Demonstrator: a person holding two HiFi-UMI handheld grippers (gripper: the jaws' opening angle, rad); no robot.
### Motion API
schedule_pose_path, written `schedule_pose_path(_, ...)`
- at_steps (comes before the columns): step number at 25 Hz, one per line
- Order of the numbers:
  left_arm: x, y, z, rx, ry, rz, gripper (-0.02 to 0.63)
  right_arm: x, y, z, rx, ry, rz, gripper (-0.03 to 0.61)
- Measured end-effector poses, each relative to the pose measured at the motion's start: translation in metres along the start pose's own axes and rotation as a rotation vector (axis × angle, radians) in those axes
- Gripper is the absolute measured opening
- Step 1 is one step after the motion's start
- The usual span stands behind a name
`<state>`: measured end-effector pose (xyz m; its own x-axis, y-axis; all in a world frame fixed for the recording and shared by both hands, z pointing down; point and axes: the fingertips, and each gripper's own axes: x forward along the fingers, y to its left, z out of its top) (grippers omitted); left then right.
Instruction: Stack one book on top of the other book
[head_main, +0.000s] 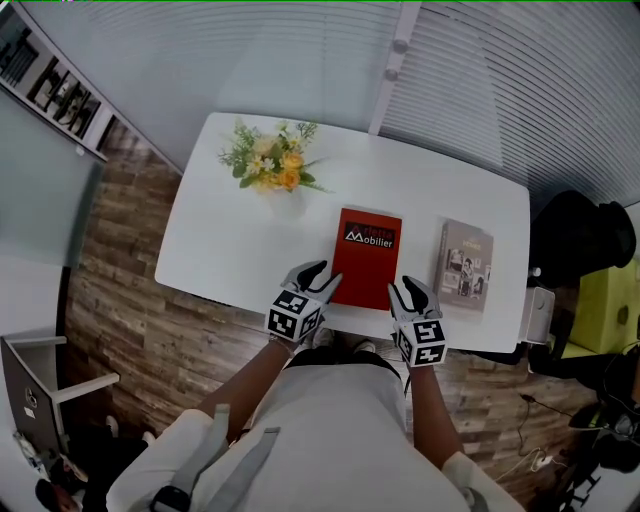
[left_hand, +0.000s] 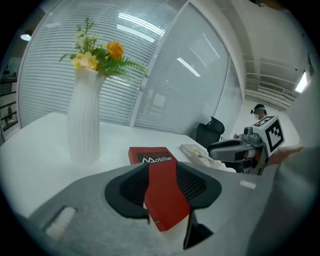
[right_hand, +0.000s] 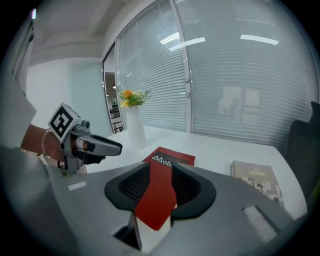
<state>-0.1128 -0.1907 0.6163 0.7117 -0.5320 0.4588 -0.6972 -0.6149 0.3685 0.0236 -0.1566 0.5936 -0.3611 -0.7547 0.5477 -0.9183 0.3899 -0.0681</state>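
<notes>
Approach step: left gripper (head_main: 322, 281) and right gripper (head_main: 405, 291), both released — jaws apart — sit at the near corners of the red book (head_main: 366, 255). Next, likely: clamp it, then lift it onto the grey book (head_main: 466, 262).

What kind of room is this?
Probably an office or meeting room: white slatted blinds behind glass partitions, a black office chair, and a white rounded table on wood-plank flooring.
</notes>
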Motion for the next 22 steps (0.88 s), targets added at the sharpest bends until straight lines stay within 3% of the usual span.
schedule_pose_path(12,0.041,0.021,-0.064,-0.112,0.136,0.0,0.264,0.044,-0.017,-0.08,0.158,0.144,0.029,0.216)
schedule_pose_path(22,0.054,0.022,-0.083,-0.153,0.174,-0.014,0.265,0.059,-0.014,-0.104,0.282,0.176,0.089,0.256)
